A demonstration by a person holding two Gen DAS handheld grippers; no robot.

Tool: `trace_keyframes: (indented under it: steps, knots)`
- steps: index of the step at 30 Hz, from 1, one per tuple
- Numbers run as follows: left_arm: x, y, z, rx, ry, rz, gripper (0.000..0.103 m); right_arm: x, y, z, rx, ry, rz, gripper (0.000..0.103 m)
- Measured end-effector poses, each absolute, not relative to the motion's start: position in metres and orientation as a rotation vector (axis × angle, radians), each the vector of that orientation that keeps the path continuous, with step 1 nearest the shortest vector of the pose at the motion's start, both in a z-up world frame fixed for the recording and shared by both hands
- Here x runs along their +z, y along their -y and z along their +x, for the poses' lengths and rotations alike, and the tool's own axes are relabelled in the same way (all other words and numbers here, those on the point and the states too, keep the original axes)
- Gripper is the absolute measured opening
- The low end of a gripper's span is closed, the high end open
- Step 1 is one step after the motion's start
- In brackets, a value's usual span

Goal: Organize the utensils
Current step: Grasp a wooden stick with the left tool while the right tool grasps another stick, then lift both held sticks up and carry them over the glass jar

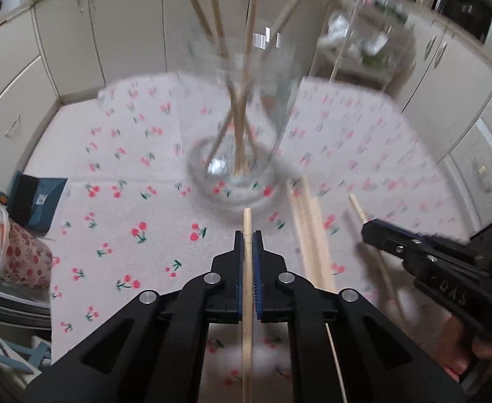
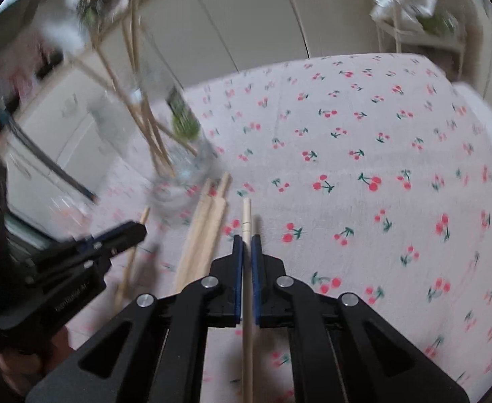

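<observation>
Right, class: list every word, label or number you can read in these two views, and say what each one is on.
"DAS": raised letters on the right claw body.
White print on the left claw body: too blurred to read.
Square code on the blue box: too small to read.

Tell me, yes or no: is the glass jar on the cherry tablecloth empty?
No, the glass jar already holds several wooden chopsticks standing in it, leaning against its sides.
</observation>
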State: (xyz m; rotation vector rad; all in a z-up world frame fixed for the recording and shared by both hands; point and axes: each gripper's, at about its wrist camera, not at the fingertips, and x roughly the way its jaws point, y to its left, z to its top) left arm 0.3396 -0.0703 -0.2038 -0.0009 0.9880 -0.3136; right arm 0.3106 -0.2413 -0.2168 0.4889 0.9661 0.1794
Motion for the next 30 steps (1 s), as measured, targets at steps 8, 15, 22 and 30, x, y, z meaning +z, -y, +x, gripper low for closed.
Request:
trace_keyframes:
  steps: [8,15,22,30]
  knots:
    - [-0.104,0.039,0.313,-0.349,-0.617,-0.185,0.005,-0.124,0.245,0.283,0.193,-0.554,0.566,0.006]
    - [-0.052,0.019,0.329,-0.32,-0.416,-0.319,0.005,-0.071,0.237,0.301,0.158,-0.319,0.57,0.006]
    - [-0.029,0.017,0.356,-0.287,-0.306,-0.37,0.005,-0.045,0.227,0.324,0.139,-0.202,0.555,0.006]
    - [-0.023,0.011,0.391,-0.253,-0.234,-0.431,0.005,-0.046,0.223,0.361,0.123,-0.131,0.577,0.006]
